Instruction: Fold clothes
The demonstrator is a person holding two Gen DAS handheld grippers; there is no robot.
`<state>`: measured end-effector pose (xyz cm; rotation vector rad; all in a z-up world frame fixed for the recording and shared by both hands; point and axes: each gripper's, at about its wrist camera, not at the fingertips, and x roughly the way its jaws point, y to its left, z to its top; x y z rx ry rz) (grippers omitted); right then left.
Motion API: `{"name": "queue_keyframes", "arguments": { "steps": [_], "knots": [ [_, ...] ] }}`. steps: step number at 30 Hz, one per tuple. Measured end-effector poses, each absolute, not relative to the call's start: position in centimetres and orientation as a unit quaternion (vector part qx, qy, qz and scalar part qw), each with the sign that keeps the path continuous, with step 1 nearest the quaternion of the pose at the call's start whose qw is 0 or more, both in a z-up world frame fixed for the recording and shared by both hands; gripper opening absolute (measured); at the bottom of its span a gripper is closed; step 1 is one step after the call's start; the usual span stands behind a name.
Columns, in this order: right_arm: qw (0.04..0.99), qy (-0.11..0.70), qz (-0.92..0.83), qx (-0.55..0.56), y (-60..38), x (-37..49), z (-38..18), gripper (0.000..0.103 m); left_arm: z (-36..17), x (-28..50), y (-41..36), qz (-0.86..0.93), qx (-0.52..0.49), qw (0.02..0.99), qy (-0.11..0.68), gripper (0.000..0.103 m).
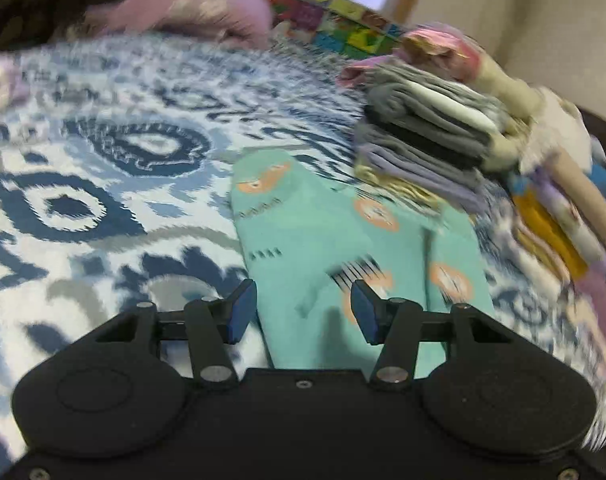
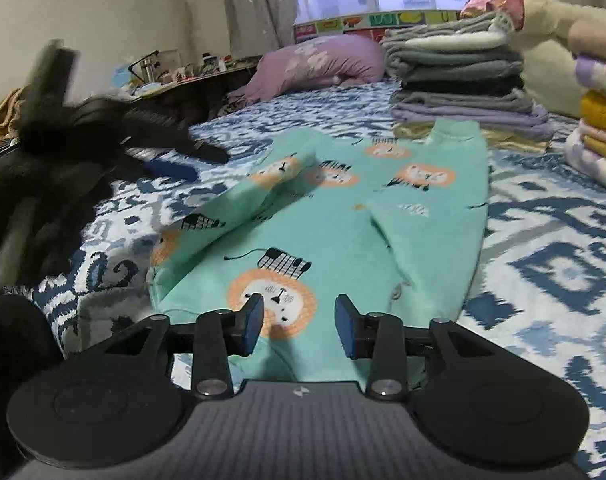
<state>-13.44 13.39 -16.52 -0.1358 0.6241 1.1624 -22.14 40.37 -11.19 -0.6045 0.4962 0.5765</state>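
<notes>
A mint-green cotton garment printed with orange lions (image 2: 343, 216) was spread on the blue-and-white patterned bed cover (image 2: 543, 248), one sleeve already laid across its body. Neat stacks of folded clothes (image 2: 459, 80) were seen just behind it. The left gripper (image 1: 303, 312) and right gripper (image 2: 299, 324) were held spread and empty above its near edge, so further folds were judged outstanding.

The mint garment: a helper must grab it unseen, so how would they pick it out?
On the bed's blue-and-white patterned bedspread, look in front of the stack of folded grey clothes. The mint garment lies flat there, the only piece printed with orange lion faces.
</notes>
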Motion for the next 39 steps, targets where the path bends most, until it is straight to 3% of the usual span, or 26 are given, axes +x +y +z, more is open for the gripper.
{"name": "queue_keyframes", "arguments": {
  "steps": [10, 11, 14, 15, 29, 39],
  "knots": [
    [0.784, 0.333, 0.523, -0.028, 13.8, -11.2, -17.8, 0.048, -15.6, -17.2, 48.7, 0.299, -0.376, 0.842, 0.247, 0.047],
    [0.783, 0.332, 0.524, -0.03, 13.9, -11.2, -17.9, 0.05, -15.7, -17.1, 48.9, 0.298, -0.381, 0.841, 0.243, 0.042],
    [0.782, 0.329, 0.528, -0.034, 14.0, -11.2, -18.3, 0.053, -15.9, -16.7, 49.4, 0.299, -0.39, 0.839, 0.233, 0.008],
    [0.781, 0.328, 0.53, -0.036, 14.1, -11.2, -18.3, 0.054, -15.7, -16.7, 49.2, 0.302, -0.381, 0.842, 0.233, 0.004],
    [0.787, 0.322, 0.525, -0.038, 13.9, -11.5, -18.2, 0.055, -9.1, -19.7, 45.5, 0.377, -0.139, 0.889, 0.222, 0.002],
    [0.791, 0.314, 0.522, -0.051, 14.0, -11.9, -18.2, 0.055, -11.9, -27.9, 46.4, 0.447, -0.163, 0.851, 0.22, 0.002]
  ]
}}
